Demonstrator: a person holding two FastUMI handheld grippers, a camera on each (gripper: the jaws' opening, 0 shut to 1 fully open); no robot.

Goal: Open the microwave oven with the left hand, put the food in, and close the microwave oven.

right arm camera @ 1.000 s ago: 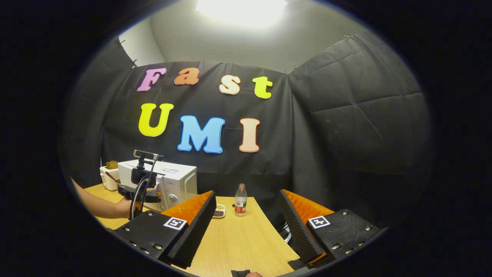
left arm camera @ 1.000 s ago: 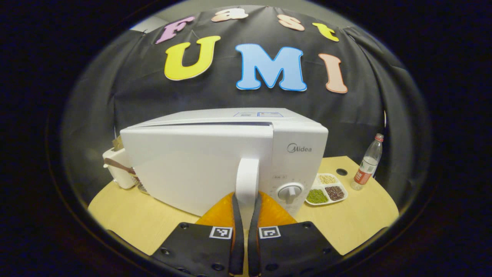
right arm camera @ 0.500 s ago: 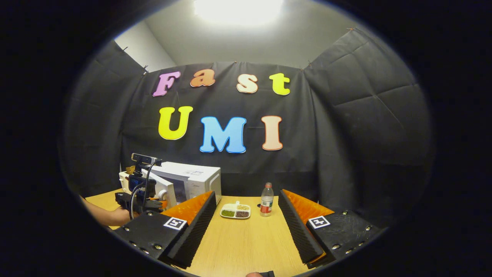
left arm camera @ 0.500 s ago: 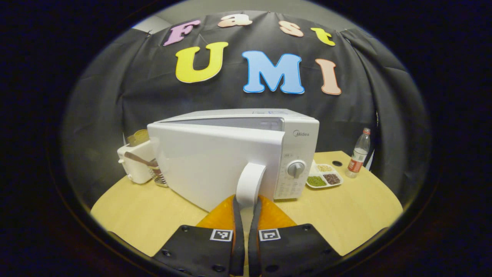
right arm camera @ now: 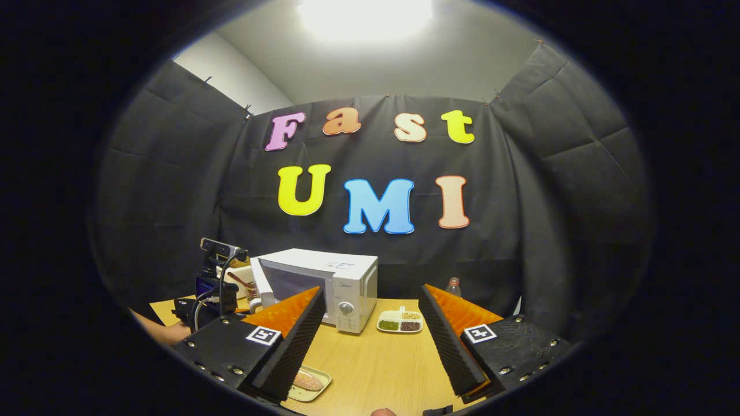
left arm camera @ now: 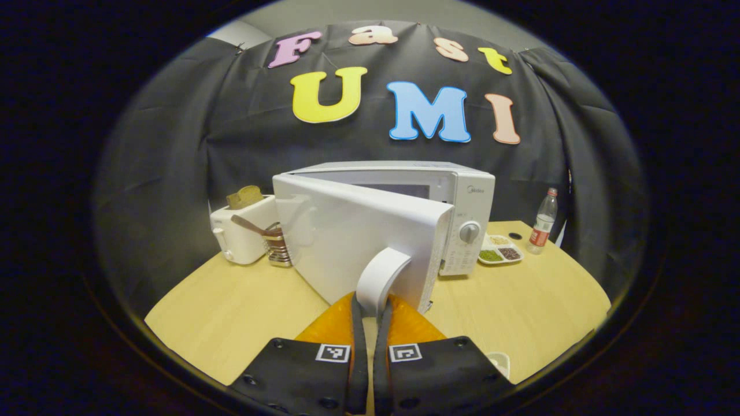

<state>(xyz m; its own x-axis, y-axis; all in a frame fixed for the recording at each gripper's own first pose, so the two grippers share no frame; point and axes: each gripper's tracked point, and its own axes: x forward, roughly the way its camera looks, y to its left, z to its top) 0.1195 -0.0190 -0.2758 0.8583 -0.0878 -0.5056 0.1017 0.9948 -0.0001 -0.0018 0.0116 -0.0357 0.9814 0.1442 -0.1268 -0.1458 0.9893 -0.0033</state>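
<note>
Left tool (left arm camera: 367,309): fingers together on the white door handle (left arm camera: 380,274), one finger on each side of it, in the left gripper view. Door (left arm camera: 358,240) of the microwave oven (left arm camera: 462,190) stands partly open, hinged at its 9 o'clock edge, free edge swung toward the camera; a strip of the cavity shows behind the door's top edge.

Right tool (right arm camera: 370,335): fingers wide apart, nothing between them, held above the tabletop (right arm camera: 370,364). In the right gripper view the left tool (right arm camera: 217,294) and the hand (right arm camera: 167,332) holding it sit at 9 o'clock of the oven.

Food: a small tray with a reddish piece of food (right arm camera: 307,381) lies on the tabletop at 6 o'clock of the oven, just beside the right tool's left finger.

Other items: divided dish of beans (left arm camera: 500,254) at 3 o'clock of the oven, close to its control panel; plastic bottle (left arm camera: 542,228) farther out at 3 o'clock; white toaster (left arm camera: 240,234) with bread in it, and a holder with a spoon (left arm camera: 277,245), at 9 o'clock of the oven.
</note>
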